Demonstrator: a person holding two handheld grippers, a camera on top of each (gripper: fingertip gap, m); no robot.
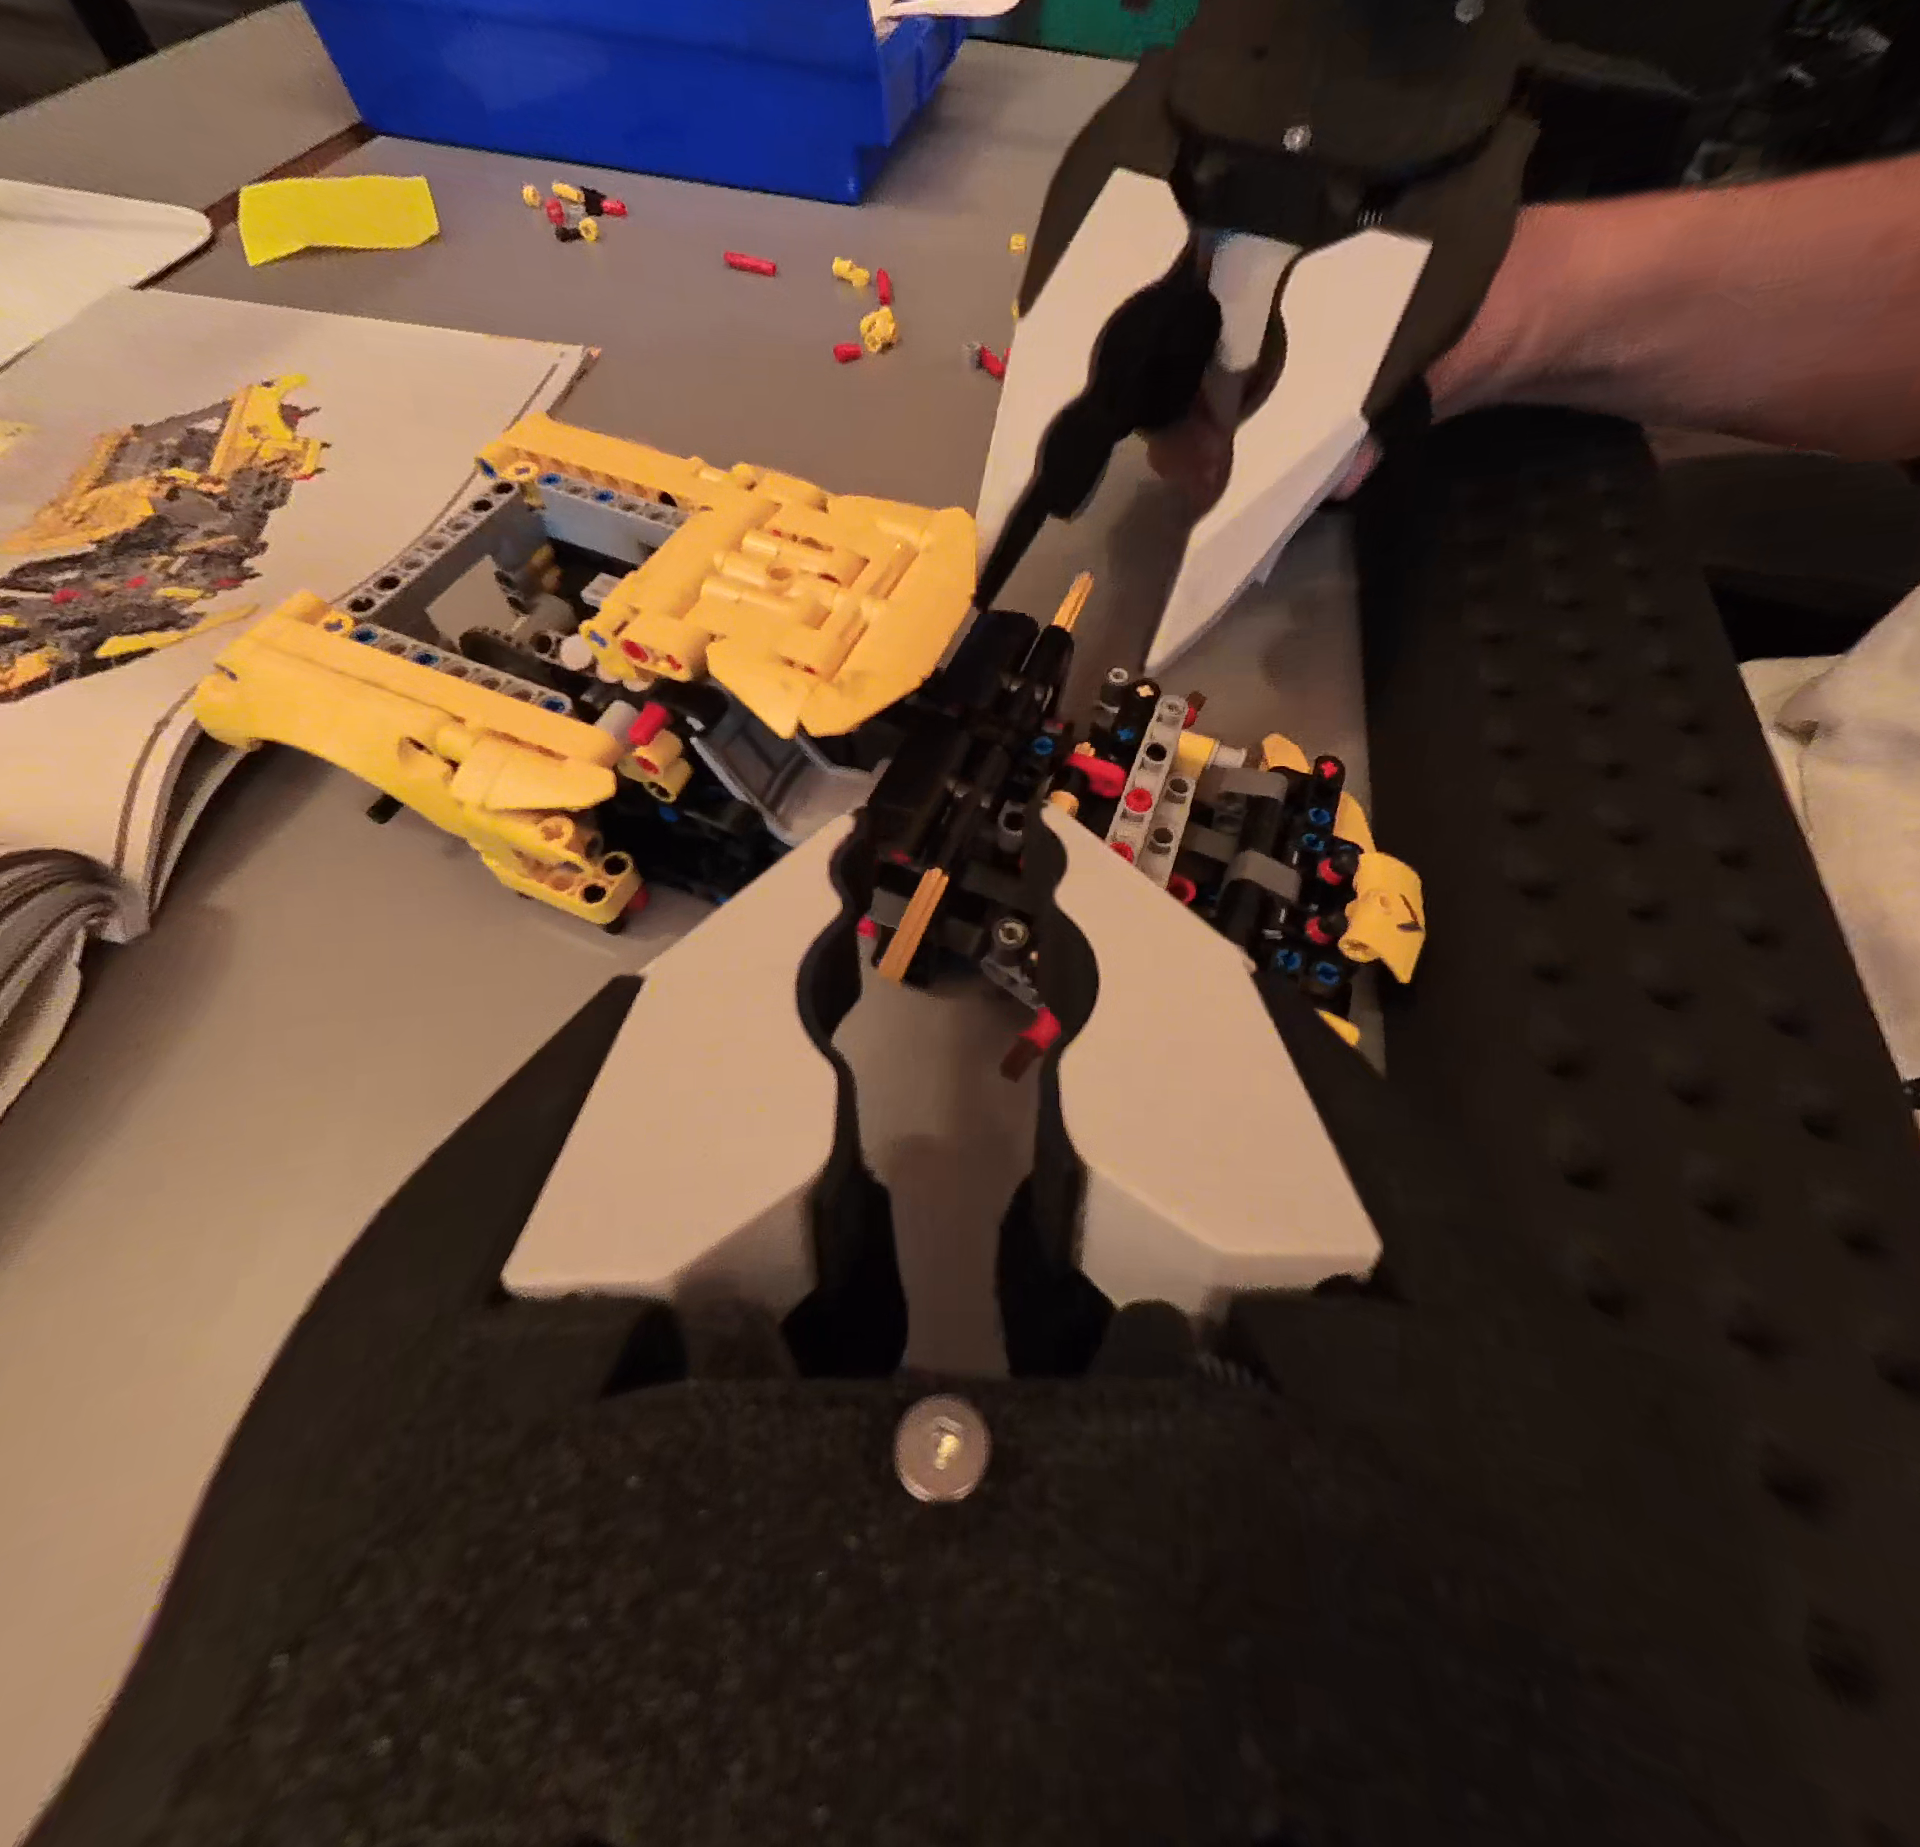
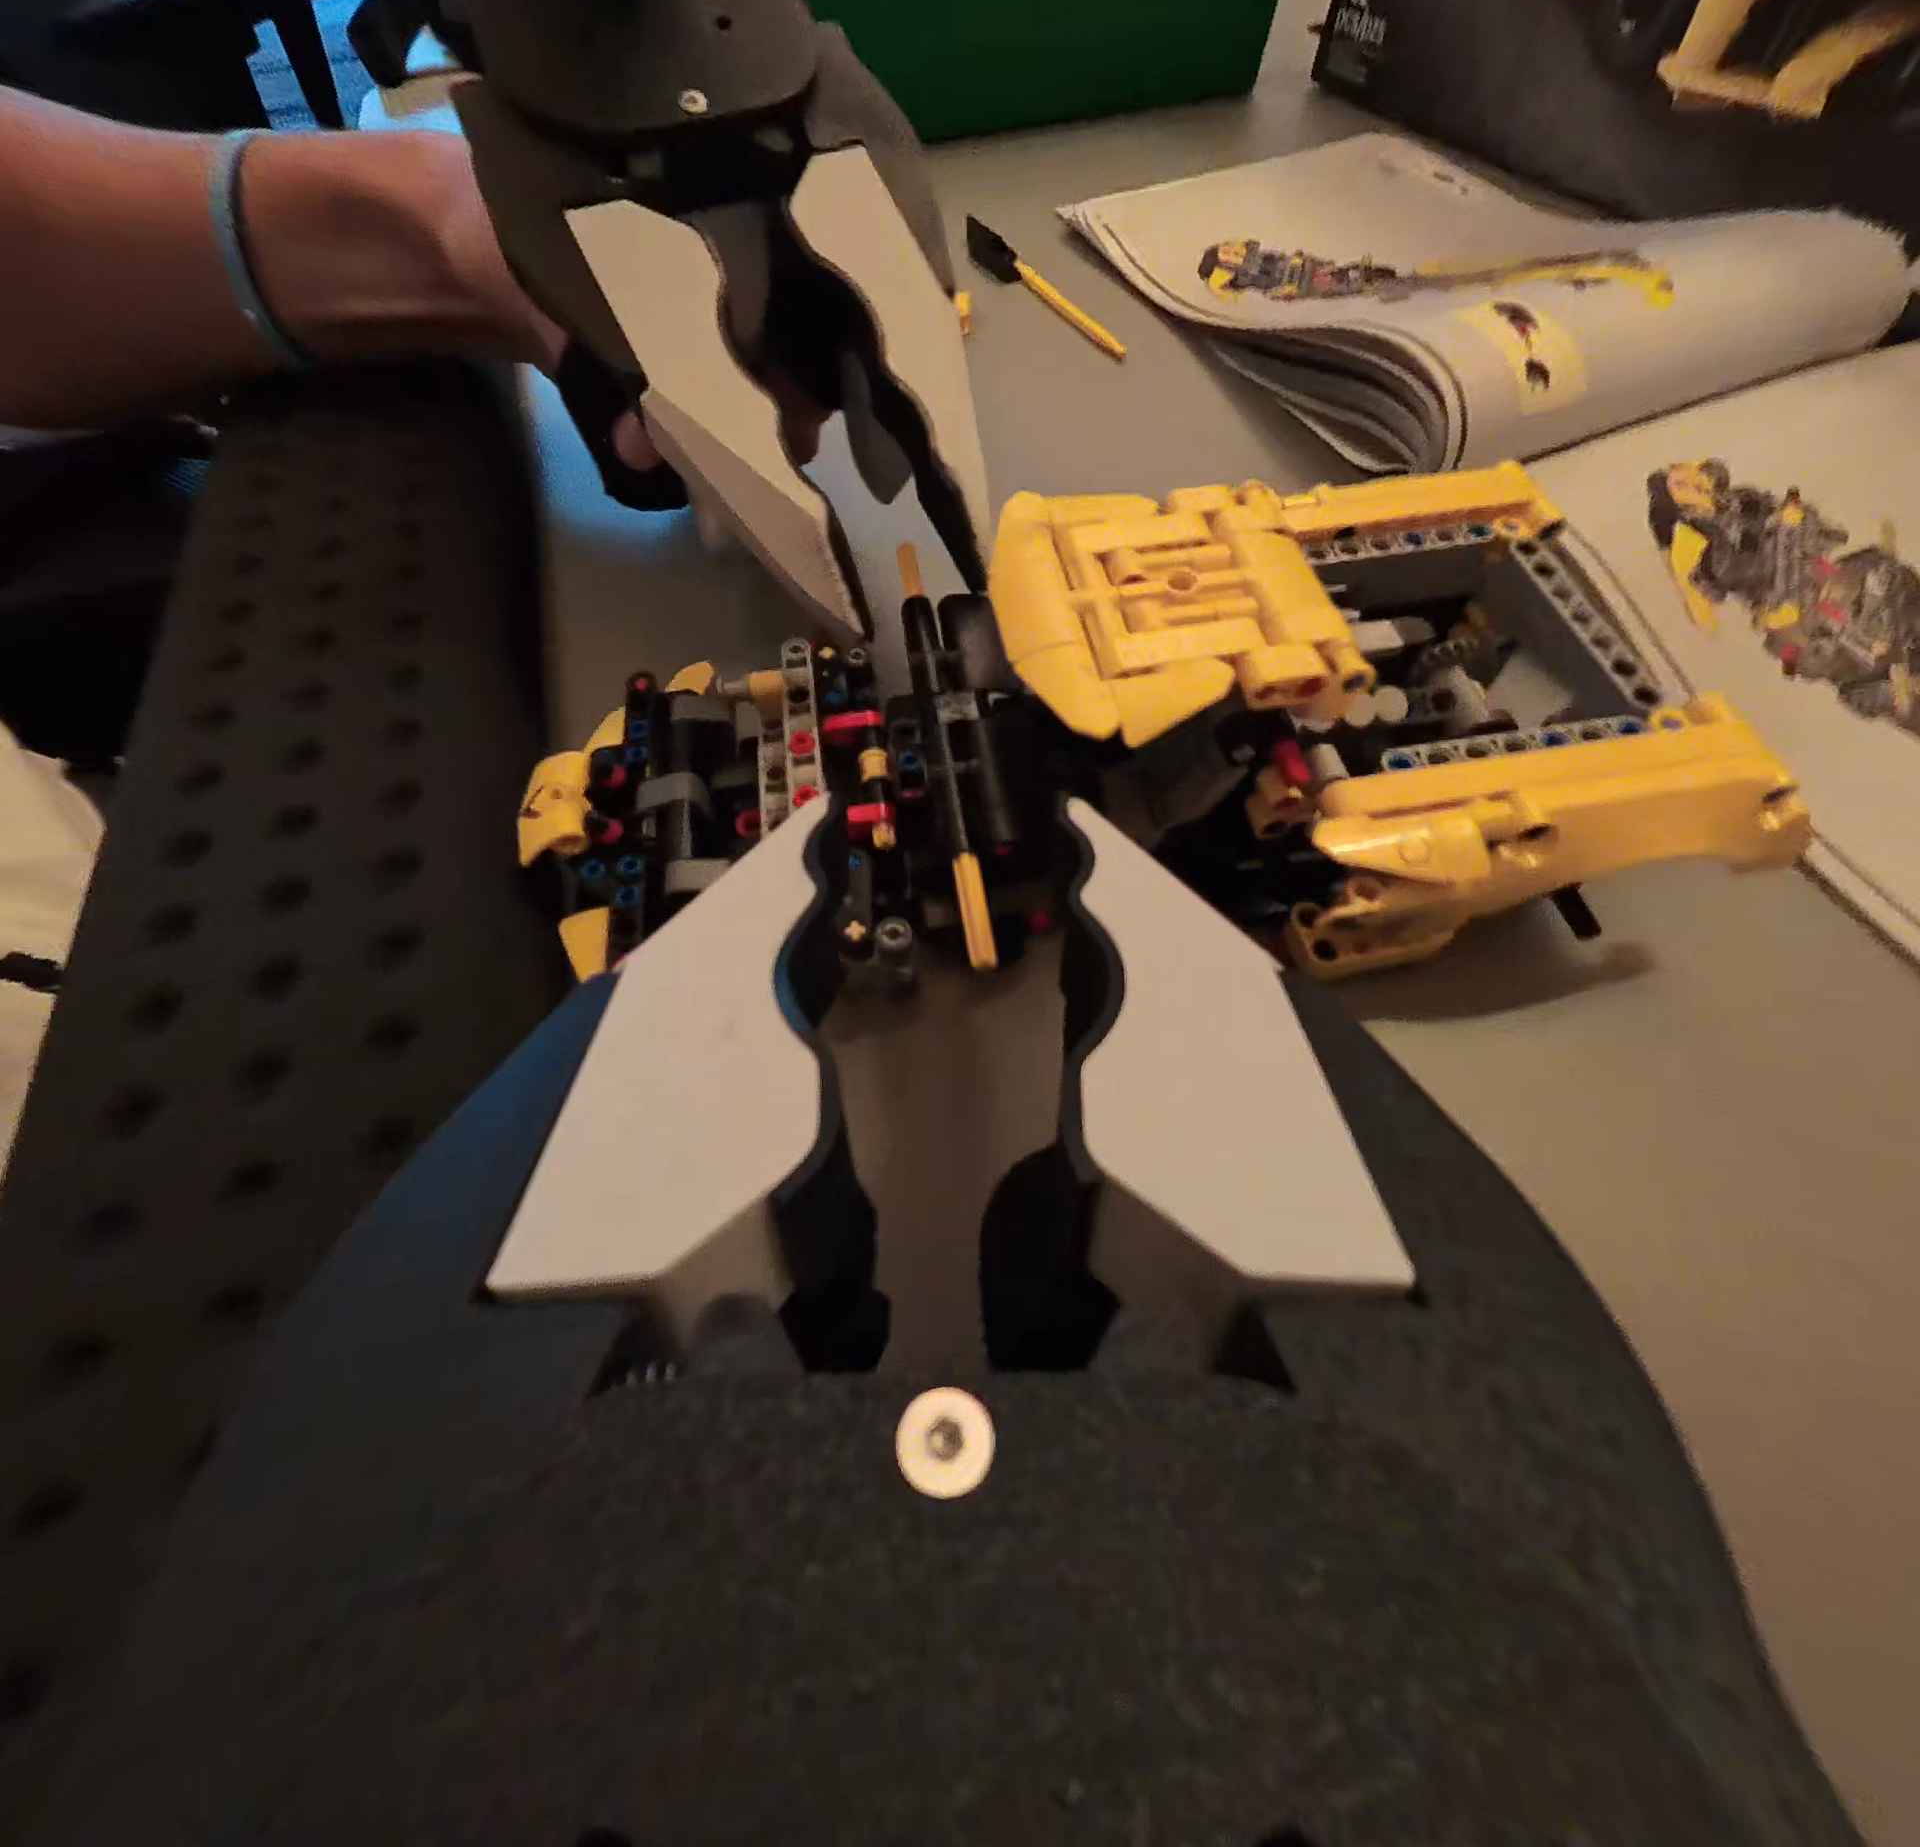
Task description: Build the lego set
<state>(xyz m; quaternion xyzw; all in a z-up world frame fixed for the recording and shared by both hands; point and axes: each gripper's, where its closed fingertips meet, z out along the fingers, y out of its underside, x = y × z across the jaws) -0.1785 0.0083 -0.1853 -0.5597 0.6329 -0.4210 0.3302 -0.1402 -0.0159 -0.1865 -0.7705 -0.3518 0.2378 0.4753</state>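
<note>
Straddling the black core of a half-built yellow lego model [image 1: 790, 654] at frame centre, the left hand-held gripper [image 1: 951, 841] stands apart on the grey table [image 1: 343, 1018]; whether its fingers touch is unclear. Opposite, the right hand-held gripper [image 2: 945, 831] also stands apart. An instruction booklet [image 1: 208, 509] is cut off at left.
</note>
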